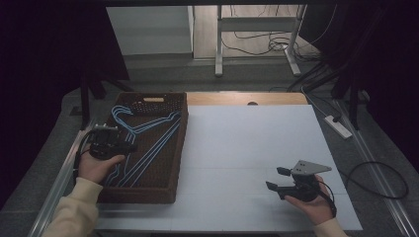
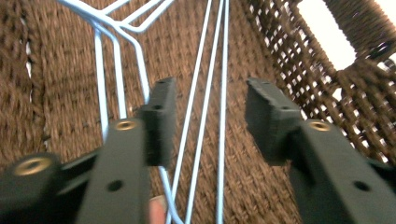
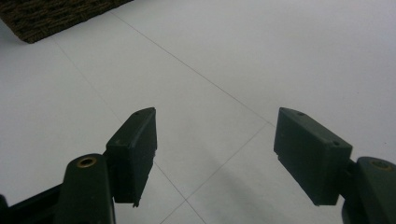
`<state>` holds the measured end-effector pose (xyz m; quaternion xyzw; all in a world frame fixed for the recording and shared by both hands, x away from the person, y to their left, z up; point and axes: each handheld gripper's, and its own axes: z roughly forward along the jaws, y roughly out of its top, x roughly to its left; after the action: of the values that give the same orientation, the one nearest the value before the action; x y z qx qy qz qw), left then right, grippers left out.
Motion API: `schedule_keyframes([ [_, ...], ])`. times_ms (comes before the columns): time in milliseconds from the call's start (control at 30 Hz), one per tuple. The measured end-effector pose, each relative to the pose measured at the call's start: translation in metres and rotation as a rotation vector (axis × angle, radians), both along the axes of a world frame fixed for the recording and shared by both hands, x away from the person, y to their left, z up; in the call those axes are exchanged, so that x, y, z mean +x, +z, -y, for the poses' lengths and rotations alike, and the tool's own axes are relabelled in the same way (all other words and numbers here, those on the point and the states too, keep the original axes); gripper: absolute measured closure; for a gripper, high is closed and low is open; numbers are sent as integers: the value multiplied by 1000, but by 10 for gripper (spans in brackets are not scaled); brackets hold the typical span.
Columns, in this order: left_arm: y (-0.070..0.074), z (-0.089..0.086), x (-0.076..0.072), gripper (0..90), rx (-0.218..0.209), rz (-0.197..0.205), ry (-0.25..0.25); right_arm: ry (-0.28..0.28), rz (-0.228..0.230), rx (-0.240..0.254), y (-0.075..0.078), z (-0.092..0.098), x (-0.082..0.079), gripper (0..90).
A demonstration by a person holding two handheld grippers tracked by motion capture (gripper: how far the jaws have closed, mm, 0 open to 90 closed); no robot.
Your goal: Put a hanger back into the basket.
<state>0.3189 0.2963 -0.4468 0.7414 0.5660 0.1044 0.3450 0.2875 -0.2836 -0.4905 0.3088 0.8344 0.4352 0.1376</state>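
Several light-blue wire hangers (image 1: 148, 138) lie in a brown woven basket (image 1: 180, 148) at the left of the white table (image 1: 247, 143). My left gripper (image 1: 129, 146) hangs over the basket's left side, held by a hand in a cream sleeve. In the left gripper view my left gripper (image 2: 210, 116) is open just above the basket's floor (image 2: 70, 93). Thin hanger wires (image 2: 205, 93) run through the gap and the pads do not touch them. My right gripper (image 1: 275, 178) rests low over the table's front right, open and holding nothing (image 3: 215, 144).
A corner of the basket (image 3: 46, 16) shows far off in the right gripper view. A bare wooden strip (image 1: 247, 98) runs along the table's back edge. A power strip (image 1: 338, 126) and cables lie on the floor at the right. Desk legs (image 1: 218, 49) stand behind.
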Motion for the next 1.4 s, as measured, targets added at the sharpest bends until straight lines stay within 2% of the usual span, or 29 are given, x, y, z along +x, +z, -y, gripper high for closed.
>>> schedule_keyframes([
  [167, 8, 2, -7, 427, -7, 70, -32, 3, -2, 1, 0, -1, 0, 311],
  [267, 15, 4, -12, 391, -30, 111, -55, 2, -6, -1, -1, -1, 1, 311],
  [467, 31, 11, -30, 382, -78, 222, -86, -4, -13, 4, -1, 0, 3, 311],
  [600, 36, 23, -44, 364, -99, 277, -138, -3, -13, 13, 1, 1, 2, 309],
  [800, 33, 34, -60, 347, -125, 308, -172, -18, -15, 30, 2, 4, 3, 309],
  [1033, 27, 45, -72, 325, -143, 320, -195, -21, -15, 26, 3, 3, 4, 309],
  [1200, 26, 52, -78, 325, -144, 340, -219, -21, -14, 29, 3, 5, 5, 309],
  [1400, 20, 59, -84, 322, -144, 343, -233, -26, -13, 33, 4, 8, 2, 309],
])
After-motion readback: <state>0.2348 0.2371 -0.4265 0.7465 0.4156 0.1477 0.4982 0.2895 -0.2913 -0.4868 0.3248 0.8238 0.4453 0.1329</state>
